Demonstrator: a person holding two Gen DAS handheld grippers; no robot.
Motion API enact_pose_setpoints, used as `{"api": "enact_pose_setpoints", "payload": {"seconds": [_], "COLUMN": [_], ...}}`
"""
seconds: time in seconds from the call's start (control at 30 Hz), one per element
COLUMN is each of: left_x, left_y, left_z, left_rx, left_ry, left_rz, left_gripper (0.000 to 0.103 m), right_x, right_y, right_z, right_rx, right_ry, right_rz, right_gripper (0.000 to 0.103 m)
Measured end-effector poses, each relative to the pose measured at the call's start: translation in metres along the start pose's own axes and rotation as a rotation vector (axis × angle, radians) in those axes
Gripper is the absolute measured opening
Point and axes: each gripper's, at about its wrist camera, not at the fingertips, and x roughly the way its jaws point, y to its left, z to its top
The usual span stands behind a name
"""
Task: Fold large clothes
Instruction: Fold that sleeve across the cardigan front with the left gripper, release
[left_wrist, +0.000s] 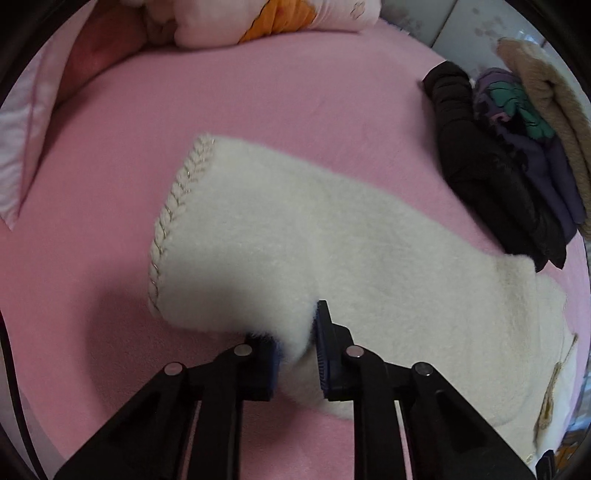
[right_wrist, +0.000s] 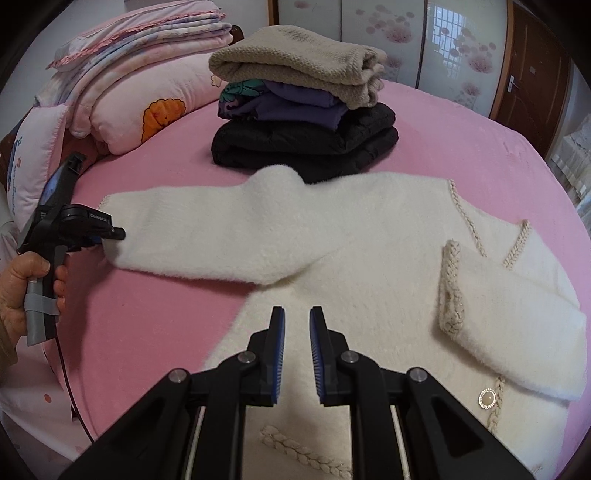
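Note:
A fluffy white cardigan (right_wrist: 369, 280) with braided trim lies spread on the pink bed. One sleeve (right_wrist: 517, 317) is folded across its front on the right. The other sleeve (left_wrist: 280, 240) stretches out to the left, its braided cuff (left_wrist: 173, 218) at the far end. My left gripper (left_wrist: 295, 343) is shut on this sleeve near its lower edge; it also shows in the right wrist view (right_wrist: 110, 232), held by a hand. My right gripper (right_wrist: 297, 332) is open and empty, hovering above the cardigan's body.
A stack of folded clothes (right_wrist: 306, 107), black, purple and beige, sits behind the cardigan. Pink quilts and pillows (right_wrist: 147, 81) are piled at the back left. The pink sheet (right_wrist: 147, 332) is bare to the left of the cardigan. A wardrobe and door (right_wrist: 532, 74) stand beyond the bed.

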Motion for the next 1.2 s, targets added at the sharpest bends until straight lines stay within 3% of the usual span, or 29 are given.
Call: {"api": "enact_pose_setpoints", "payload": {"seconds": [0.17,0.3,0.4,0.57,0.73,0.77,0.8,0.97,1.1,1.2], "left_x": [-0.052,-0.115,-0.144,-0.15,-0.104,-0.092,-0.082,-0.073,-0.099,-0.12], "left_y": [-0.038,-0.095,-0.158,-0.248,-0.323,-0.332,-0.332,-0.328,-0.306,-0.281], "left_z": [-0.021,-0.058,-0.079,-0.138,-0.195,-0.205,-0.212,-0.24,-0.248,-0.248], "left_rx": [0.073,0.2,0.344,0.557,0.682,0.699,0.714,0.757,0.747,0.696], "left_ry": [-0.171,-0.323,-0.369,-0.335,-0.162,-0.126,-0.1,-0.082,-0.104,-0.146], "left_rz": [0.012,-0.076,-0.172,-0.267,-0.225,-0.214,-0.211,-0.213,-0.268,-0.297], "left_gripper": [0.013,0.013,0.013,0.013,0.015,0.021,0.023,0.06,0.062,0.07], "right_x": [-0.005,-0.016,-0.027,-0.048,-0.061,-0.062,-0.062,-0.063,-0.058,-0.053], "right_y": [-0.025,-0.057,-0.089,-0.143,-0.189,-0.195,-0.202,-0.224,-0.227,-0.221], "right_z": [-0.013,-0.023,-0.032,-0.05,-0.074,-0.079,-0.084,-0.101,-0.101,-0.095], "right_rx": [0.045,0.105,0.174,0.301,0.369,0.379,0.392,0.442,0.451,0.448], "right_ry": [0.008,0.004,-0.007,-0.032,-0.03,-0.023,-0.015,-0.006,-0.01,-0.019], "right_rz": [-0.014,-0.032,-0.055,-0.096,-0.167,-0.175,-0.177,-0.169,-0.138,-0.092], "right_gripper": [0.013,0.013,0.013,0.013,0.013,0.013,0.013,0.013,0.013,0.013]}}
